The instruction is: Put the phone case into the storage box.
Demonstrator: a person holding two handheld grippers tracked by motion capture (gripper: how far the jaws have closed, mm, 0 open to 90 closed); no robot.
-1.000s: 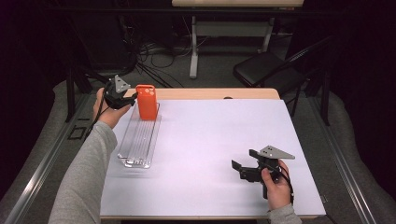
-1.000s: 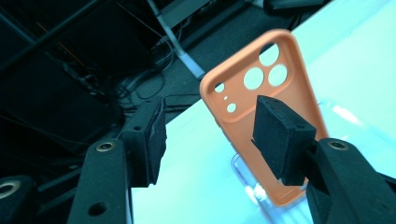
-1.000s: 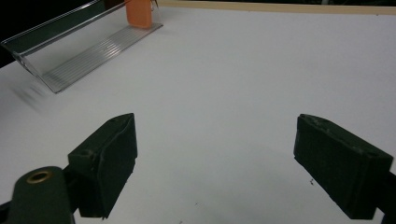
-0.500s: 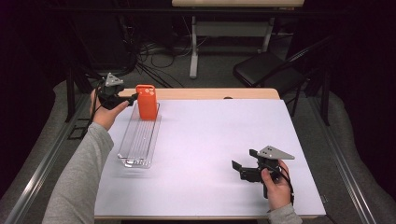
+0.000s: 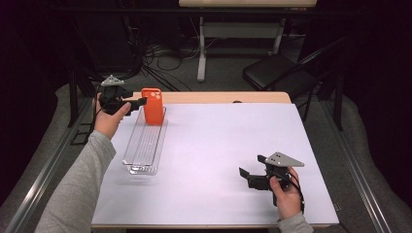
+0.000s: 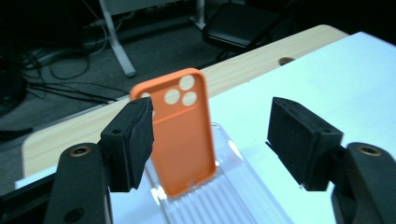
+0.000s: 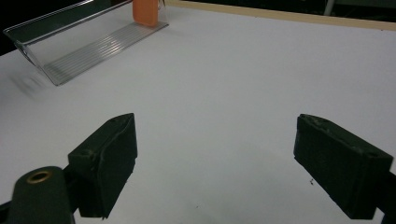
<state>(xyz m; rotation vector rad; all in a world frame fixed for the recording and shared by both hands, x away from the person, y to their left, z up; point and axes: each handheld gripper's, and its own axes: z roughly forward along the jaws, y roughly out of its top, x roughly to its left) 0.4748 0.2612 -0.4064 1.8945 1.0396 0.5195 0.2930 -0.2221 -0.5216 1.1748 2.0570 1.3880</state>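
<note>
The phone case is standing upright at the far end of the clear tray, leaning slightly, camera holes at the top. Your left gripper is hanging just beside the case, off the tray's far left corner; its fingers have just been opening and are spread, gripping nothing. Your right gripper is resting on the bench, well apart from the tray, fingers spread wide over bare surface.
</note>
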